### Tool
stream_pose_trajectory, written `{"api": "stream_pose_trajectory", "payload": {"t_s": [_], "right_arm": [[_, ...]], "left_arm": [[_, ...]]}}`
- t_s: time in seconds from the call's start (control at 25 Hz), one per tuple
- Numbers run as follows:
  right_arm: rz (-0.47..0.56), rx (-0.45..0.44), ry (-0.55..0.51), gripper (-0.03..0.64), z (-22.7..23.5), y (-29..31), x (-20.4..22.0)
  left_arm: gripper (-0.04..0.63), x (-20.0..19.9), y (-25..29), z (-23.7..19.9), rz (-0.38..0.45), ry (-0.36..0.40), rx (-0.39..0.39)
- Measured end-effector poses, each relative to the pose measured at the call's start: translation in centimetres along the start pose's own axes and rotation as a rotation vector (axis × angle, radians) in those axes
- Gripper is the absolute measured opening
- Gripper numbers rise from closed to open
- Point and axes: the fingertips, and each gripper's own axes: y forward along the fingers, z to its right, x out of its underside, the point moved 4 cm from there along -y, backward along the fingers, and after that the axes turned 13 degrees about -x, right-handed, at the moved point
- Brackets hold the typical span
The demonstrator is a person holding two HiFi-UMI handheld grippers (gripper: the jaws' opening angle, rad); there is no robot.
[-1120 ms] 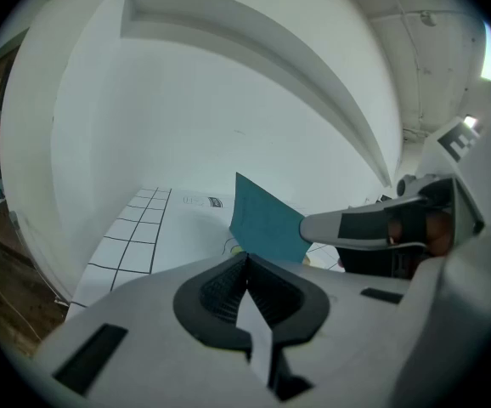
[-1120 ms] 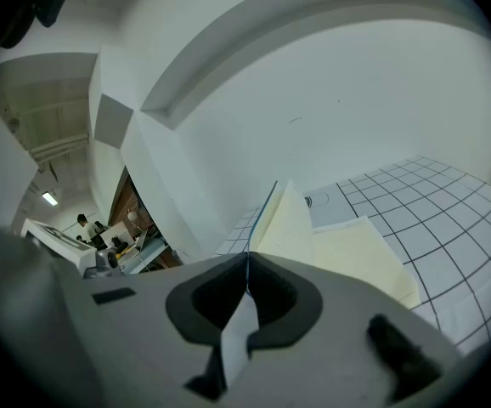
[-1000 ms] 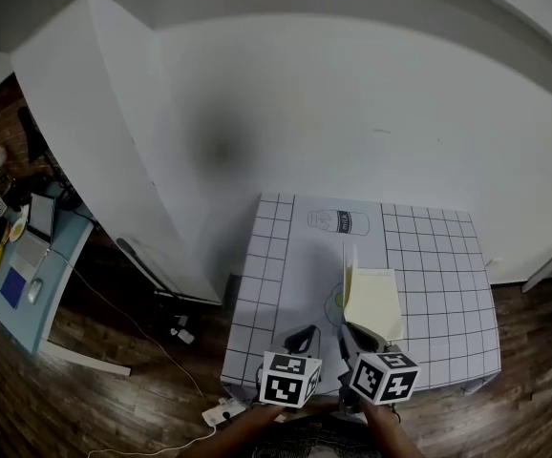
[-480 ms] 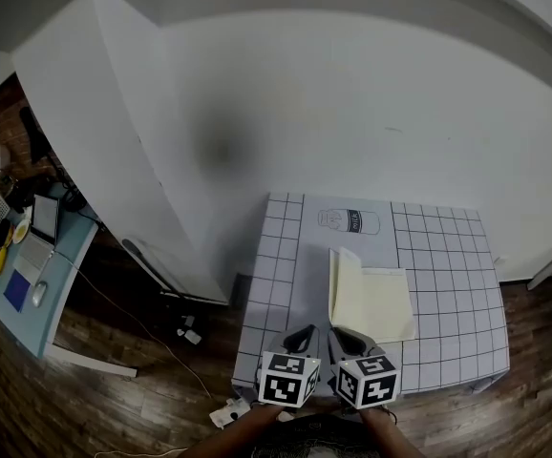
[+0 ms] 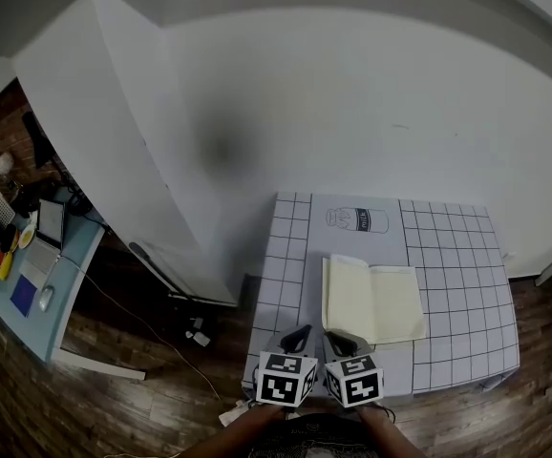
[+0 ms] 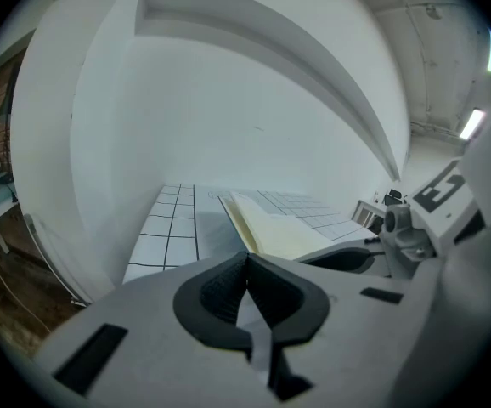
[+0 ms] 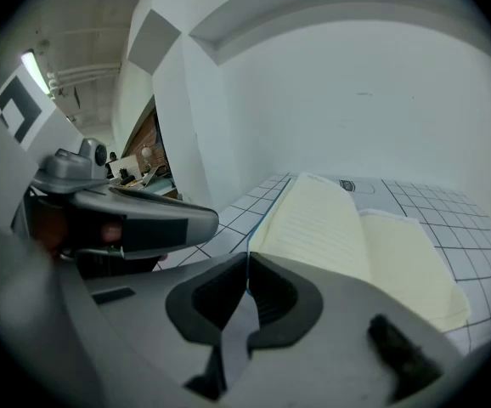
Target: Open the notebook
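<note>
The notebook (image 5: 371,303) lies open on the grid-printed table (image 5: 457,256), cream pages up. In the right gripper view its left leaf (image 7: 322,219) still slopes up a little, while the right page lies flat. My right gripper (image 5: 338,338) is at the notebook's near left corner. Its jaws are shut on the thin blue cover edge (image 7: 250,246), which runs in between the pads. My left gripper (image 5: 300,333) is just left of it, near the table's front edge, shut with nothing in it (image 6: 247,258). From the left gripper view the notebook (image 6: 275,228) lies ahead and to the right.
A milk-carton drawing (image 5: 356,220) is printed on the table beyond the notebook. White walls stand behind and to the left. A desk with a laptop (image 5: 28,256) is far left. Cables and a power strip (image 5: 228,410) lie on the wooden floor.
The notebook's left leaf has swung from upright down to the left, and the book now lies spread open. My right gripper moved left and down with it; the left gripper shifted slightly.
</note>
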Motion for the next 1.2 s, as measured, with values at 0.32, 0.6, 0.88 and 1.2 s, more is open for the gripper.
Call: {"api": "stream_pose_trajectory", "payload": {"t_s": [0.32,0.6,0.88,1.2], "right_arm": [[-0.088,-0.024,-0.026,0.017,-0.1,1.9,1.3],[-0.185,-0.052,0.001,0.018,0.0,3.3,2.5],[-0.235,-0.057,-0.003,0.028,0.0,4.2,3.3],[-0.196,-0.057,-0.021,0.04,-0.4,4.1,3.5]], "left_arm": [[0.011,0.7,-0.1,-1.1,-0.012,-0.001,-0.02],[0.011,1.2,-0.2,-1.7,-0.021,-0.009,-0.035],[0.011,1.6,-0.5,-2.5,-0.026,-0.022,-0.054],[0.011,1.9,-1.0,-2.0,-0.024,-0.019,-0.047]]}}
